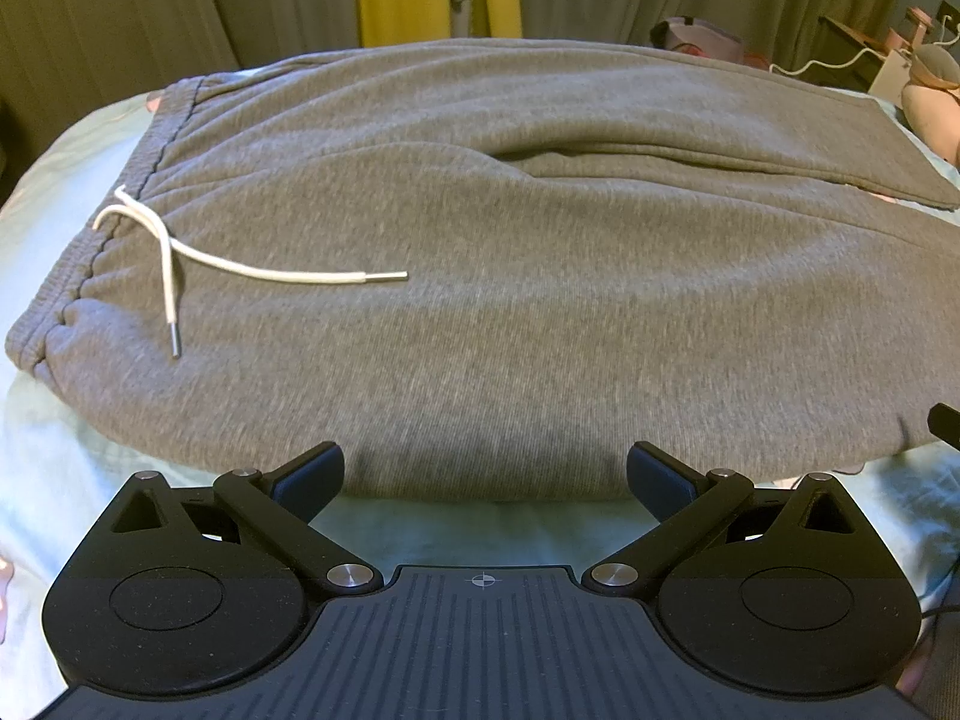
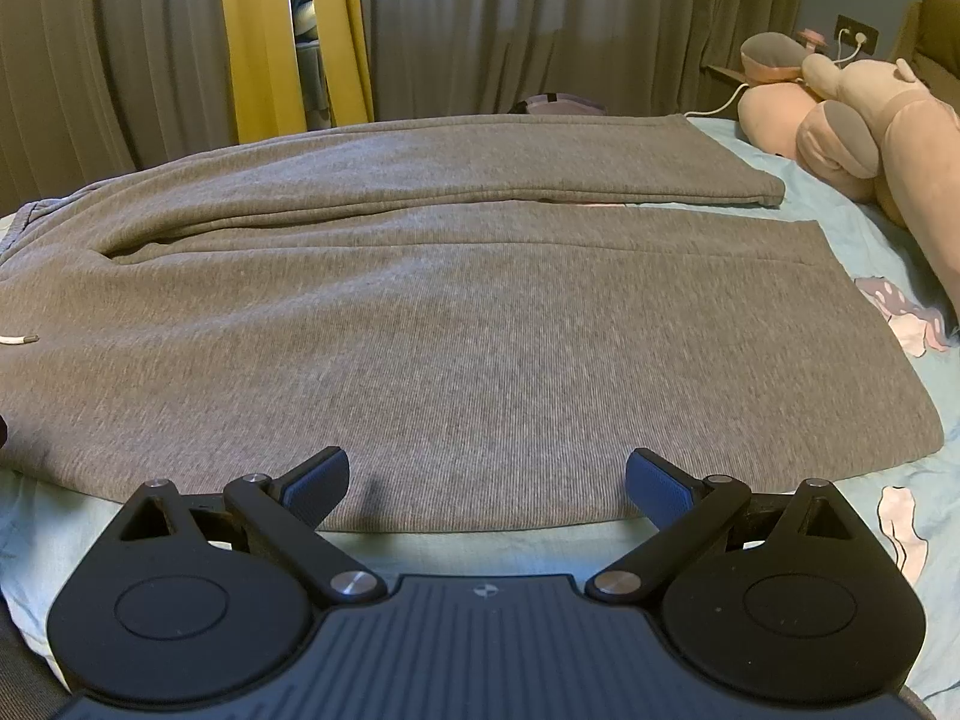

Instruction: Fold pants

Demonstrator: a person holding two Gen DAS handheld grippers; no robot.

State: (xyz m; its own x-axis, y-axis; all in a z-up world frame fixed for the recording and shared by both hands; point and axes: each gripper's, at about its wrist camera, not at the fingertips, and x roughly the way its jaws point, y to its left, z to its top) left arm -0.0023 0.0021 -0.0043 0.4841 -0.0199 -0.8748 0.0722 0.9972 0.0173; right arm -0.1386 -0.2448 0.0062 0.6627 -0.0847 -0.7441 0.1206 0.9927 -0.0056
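Note:
Grey sweatpants (image 1: 480,252) lie flat on a bed, waistband at the left, legs running right. A white drawstring (image 1: 174,252) lies loose near the waistband. My left gripper (image 1: 485,471) is open and empty at the near edge of the pants' upper part. In the right wrist view the two legs (image 2: 456,324) lie side by side, the far leg's hem (image 2: 771,189) a little apart from the near leg's hem (image 2: 870,312). My right gripper (image 2: 487,474) is open and empty at the near edge of the near leg.
A pale blue printed bedsheet (image 2: 888,528) covers the bed. Pink plush toys (image 2: 858,132) lie at the right. Grey and yellow curtains (image 2: 264,36) hang behind. A white cable (image 1: 822,63) and a wall socket (image 2: 857,33) are at the far right.

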